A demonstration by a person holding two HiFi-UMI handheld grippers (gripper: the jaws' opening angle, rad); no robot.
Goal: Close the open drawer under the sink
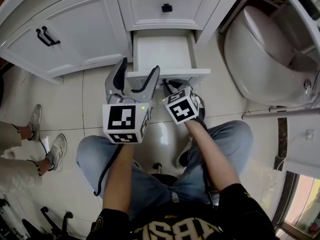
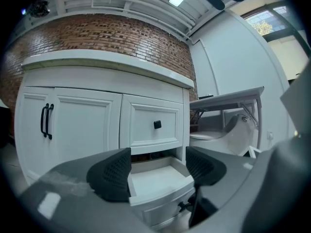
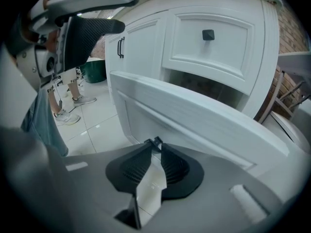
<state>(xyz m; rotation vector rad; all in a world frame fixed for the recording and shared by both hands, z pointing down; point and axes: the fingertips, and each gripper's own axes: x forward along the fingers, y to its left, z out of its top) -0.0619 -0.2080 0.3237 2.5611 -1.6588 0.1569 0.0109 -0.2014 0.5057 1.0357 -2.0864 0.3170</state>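
The white drawer [image 1: 162, 51] under the sink stands pulled out, its inside bare; in the left gripper view the drawer [image 2: 155, 181] lies just past my jaws. My left gripper [image 1: 139, 66] is open, one finger to each side of the front panel's left part, and nothing lies between its pads [image 2: 158, 171]. My right gripper [image 1: 167, 85] points down at the drawer front [image 3: 194, 115]. Its jaws [image 3: 154, 143] are shut, with the small black drawer knob [image 2: 183, 207] pinched at their tips.
Above the open drawer is a closed drawer [image 1: 166, 7] with a black knob, and to its left are cabinet doors [image 1: 60, 39] with black handles. A white toilet [image 1: 265, 54] stands to the right. Another person's shoes [image 1: 47, 144] are on the tiled floor at the left.
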